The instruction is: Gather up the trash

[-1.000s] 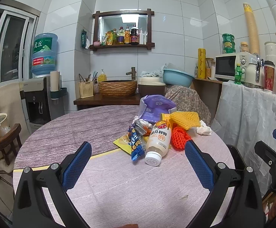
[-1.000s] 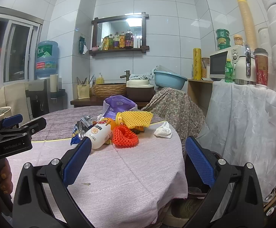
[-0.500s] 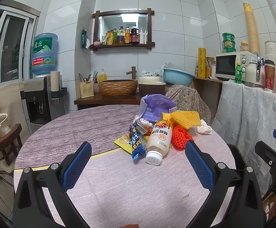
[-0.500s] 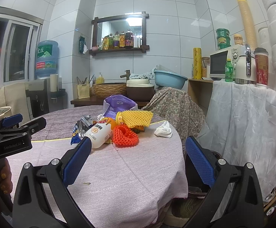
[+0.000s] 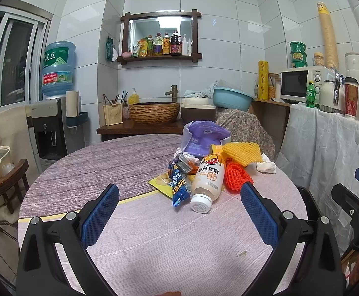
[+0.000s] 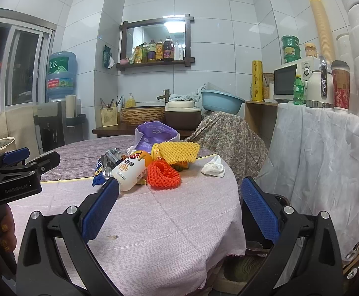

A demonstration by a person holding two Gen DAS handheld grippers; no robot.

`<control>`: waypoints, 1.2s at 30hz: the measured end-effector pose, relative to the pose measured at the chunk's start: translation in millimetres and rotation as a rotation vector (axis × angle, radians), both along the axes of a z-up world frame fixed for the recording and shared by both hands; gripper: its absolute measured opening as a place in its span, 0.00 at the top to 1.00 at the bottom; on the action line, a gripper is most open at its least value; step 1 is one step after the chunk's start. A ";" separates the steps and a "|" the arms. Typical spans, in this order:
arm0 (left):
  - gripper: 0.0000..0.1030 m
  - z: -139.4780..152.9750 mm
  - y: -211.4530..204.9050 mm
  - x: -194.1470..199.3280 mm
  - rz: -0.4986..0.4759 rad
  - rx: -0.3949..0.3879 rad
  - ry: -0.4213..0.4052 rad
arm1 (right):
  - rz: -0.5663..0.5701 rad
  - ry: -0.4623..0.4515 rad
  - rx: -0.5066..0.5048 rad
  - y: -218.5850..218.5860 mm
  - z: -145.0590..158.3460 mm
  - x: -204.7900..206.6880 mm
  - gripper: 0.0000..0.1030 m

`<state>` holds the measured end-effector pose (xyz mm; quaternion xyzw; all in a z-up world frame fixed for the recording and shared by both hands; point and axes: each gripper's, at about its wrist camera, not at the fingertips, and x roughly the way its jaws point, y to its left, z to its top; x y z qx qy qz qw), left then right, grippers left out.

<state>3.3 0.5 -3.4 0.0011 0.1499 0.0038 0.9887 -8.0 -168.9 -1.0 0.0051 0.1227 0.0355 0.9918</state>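
A round table (image 5: 135, 241) draped in a pale lilac cloth fills a white-tiled kitchen, with a water dispenser (image 5: 53, 125) at 9 o'clock, a mirror shelf of bottles (image 5: 158, 46) at 12 o'clock and a microwave (image 5: 302, 83) at 2 o'clock. The trash pile sits toward the table's far side: a capped drink bottle (image 5: 207, 181) on its side, a blue snack wrapper (image 5: 178, 185) touching it at 9 o'clock, orange foam netting (image 5: 236, 176) at 3 o'clock, yellow foam netting (image 5: 242, 150) and a purple bag (image 5: 202, 137) behind. Only the right wrist view shows the crumpled white tissue (image 6: 214, 166) lying apart near the table's edge, and a dark bin (image 6: 258, 222) on the floor beyond it. The left gripper (image 5: 179, 209) and right gripper (image 6: 179, 209) both hang spread wide with nothing between their blue pads, short of the pile.
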 end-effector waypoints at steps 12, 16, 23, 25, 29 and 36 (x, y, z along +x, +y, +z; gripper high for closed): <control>0.05 -1.8 1.2 -0.1 0.000 0.001 0.005 | 0.000 0.002 0.000 0.3 -0.8 0.1 0.05; 0.05 -2.5 2.2 1.1 -0.001 -0.002 0.009 | 0.001 0.004 -0.001 0.8 -1.2 0.1 0.05; 0.05 -3.7 2.6 1.8 -0.001 0.000 0.015 | 0.003 0.009 -0.002 1.6 -3.2 -0.8 0.05; 0.05 -4.5 2.3 2.8 -0.001 0.003 0.019 | 0.005 0.013 -0.003 1.8 -4.3 0.3 0.05; 0.05 -6.2 3.3 4.5 -0.001 0.000 0.027 | 0.006 0.020 -0.007 1.2 -6.2 1.9 0.05; 0.05 -7.7 1.0 6.8 -0.005 0.006 0.040 | 0.004 0.029 -0.008 -0.4 -6.2 3.3 0.05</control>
